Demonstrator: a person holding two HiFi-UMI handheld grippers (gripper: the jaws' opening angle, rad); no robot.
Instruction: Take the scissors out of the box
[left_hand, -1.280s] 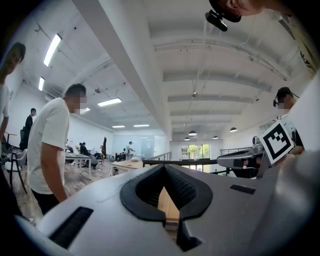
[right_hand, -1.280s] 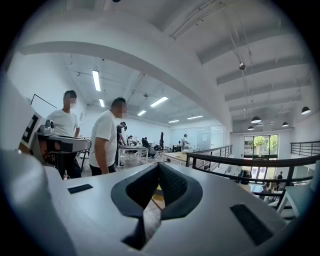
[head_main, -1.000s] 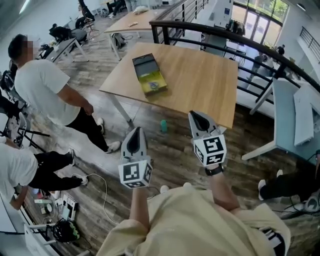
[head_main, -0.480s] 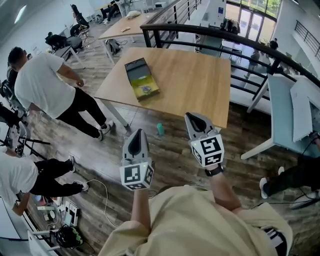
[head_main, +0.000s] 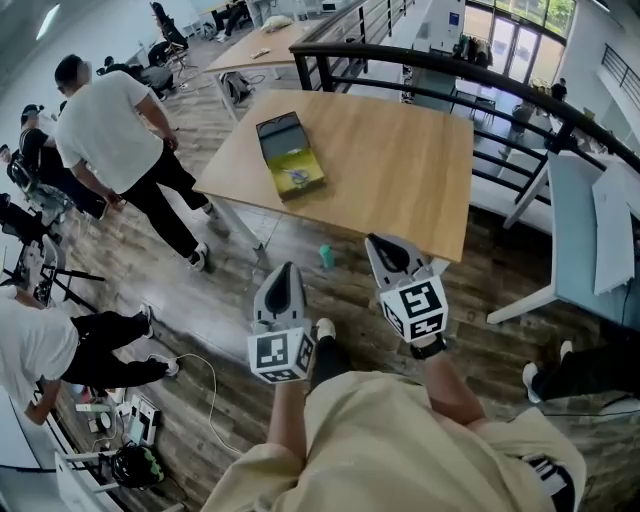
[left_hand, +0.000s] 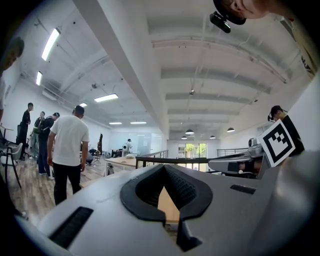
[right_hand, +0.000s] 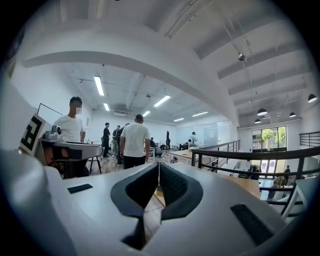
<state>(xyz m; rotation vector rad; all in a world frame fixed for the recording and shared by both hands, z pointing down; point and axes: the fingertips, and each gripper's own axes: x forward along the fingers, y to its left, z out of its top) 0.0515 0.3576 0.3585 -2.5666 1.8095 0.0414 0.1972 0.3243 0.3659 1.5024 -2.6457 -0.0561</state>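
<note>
An open dark box (head_main: 288, 153) with a yellow-green lining lies on the left part of a wooden table (head_main: 390, 160) in the head view. Small grey items show inside it; I cannot make out scissors. Both grippers hang over the floor, well short of the table's near edge. My left gripper (head_main: 281, 269) is shut and empty, its tips meeting in the left gripper view (left_hand: 163, 166). My right gripper (head_main: 379, 241) is also shut and empty, with its tips together (right_hand: 158, 164). Each points level toward the table.
A person in a white T-shirt (head_main: 110, 120) walks at the left, and another sits on the floor (head_main: 40, 340). A teal bottle (head_main: 326, 255) stands on the floor by the table leg. A black railing (head_main: 480, 80) runs behind the table; a grey desk (head_main: 585, 235) stands at right.
Both grippers sank slightly and the left one drifted right. The person in the white T-shirt has walked farther off to the upper left. A shoe now shows between the grippers.
</note>
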